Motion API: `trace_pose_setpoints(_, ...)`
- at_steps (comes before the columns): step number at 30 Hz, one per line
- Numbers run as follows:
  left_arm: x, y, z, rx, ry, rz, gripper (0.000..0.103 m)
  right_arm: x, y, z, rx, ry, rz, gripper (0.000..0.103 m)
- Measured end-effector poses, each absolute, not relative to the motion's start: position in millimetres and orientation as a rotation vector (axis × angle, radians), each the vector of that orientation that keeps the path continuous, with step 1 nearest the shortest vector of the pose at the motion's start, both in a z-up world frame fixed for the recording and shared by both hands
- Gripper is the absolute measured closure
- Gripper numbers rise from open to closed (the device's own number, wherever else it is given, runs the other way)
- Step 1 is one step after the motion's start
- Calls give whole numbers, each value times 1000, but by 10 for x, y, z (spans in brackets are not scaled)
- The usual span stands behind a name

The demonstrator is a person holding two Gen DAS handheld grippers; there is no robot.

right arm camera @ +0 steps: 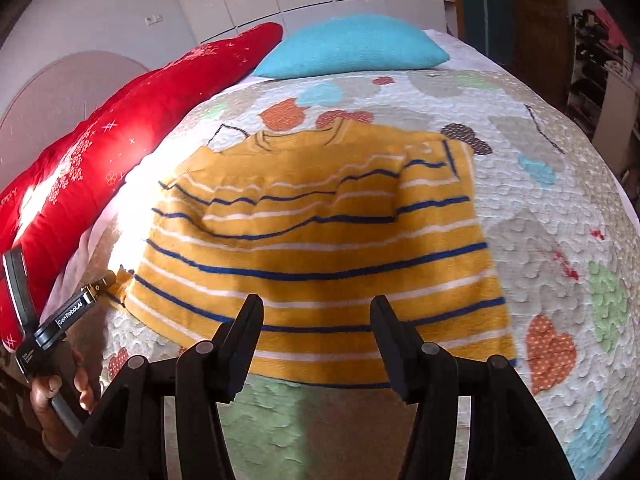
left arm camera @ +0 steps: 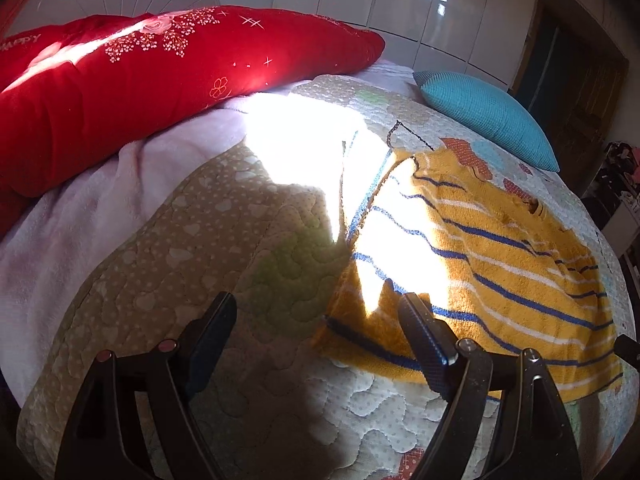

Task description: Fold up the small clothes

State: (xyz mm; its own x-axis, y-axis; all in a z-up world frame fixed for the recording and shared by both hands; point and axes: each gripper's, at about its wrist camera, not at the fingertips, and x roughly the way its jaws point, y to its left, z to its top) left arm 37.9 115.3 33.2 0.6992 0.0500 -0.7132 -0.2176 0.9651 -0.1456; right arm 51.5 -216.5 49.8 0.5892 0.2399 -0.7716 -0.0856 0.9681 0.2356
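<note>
A: Surface first. A bed covered by a quilted cream bedspread (right arm camera: 540, 208) with stitched hearts in orange, green, blue and brown. A pale pink fleece blanket (left arm camera: 80, 216) shows at its far left edge, under a long red cushion (left arm camera: 160, 80) printed with white flowers.

B: Room beyond?

A: A turquoise knitted pillow (right arm camera: 352, 52) lies at the far end of the bed. Behind it, glossy white wardrobe doors (left arm camera: 400, 0); a dark wooden door (right arm camera: 536, 12) to the right, cluttered shelves (right arm camera: 600, 60) past that. Hard sunlight cuts a bright patch across the bedspread and the garment's left part.

B: The garment?

A: A small mustard-yellow knitted sweater (right arm camera: 320, 240) with navy and white stripes, lying flat near the middle of the bed. Neckline points to the far end, toward the pillow; hem lies nearest. Long axis runs near to far, stripes crosswise. What looks like one sleeve is folded over the body at the far right.

B: Grippers?

A: Right gripper (right arm camera: 316, 340) stands over the hem, jaws spread, nothing pinched. Left gripper (left arm camera: 320, 320) is at the sweater's left near corner, jaws spread wide, one finger (left arm camera: 424, 336) over the fabric, the other over bare quilt. In the right wrist view a hand (right arm camera: 60, 396) holds its handle.
</note>
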Motion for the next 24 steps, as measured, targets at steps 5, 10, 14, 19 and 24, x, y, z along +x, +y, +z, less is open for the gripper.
trace_pose_setpoints(5,295,1147,453,-169,733,175,21,527,-1751,407,158,927,242,42)
trace_pose_setpoints(10,303,1152,449,-165,744,165,21,510,-1553,302,158,945,263,41)
trace_pose_setpoints(14,309,1164,424,-190,767,135,21,478,-1502,246,147,954,260,40)
trace_pose_setpoints(19,349,1180,363,-248,810,81,21,414,-1466,220,117,947,254,38)
trace_pose_setpoints(24,391,1166,300,-288,847,56,21,362,-1446,187,84,942,255,37)
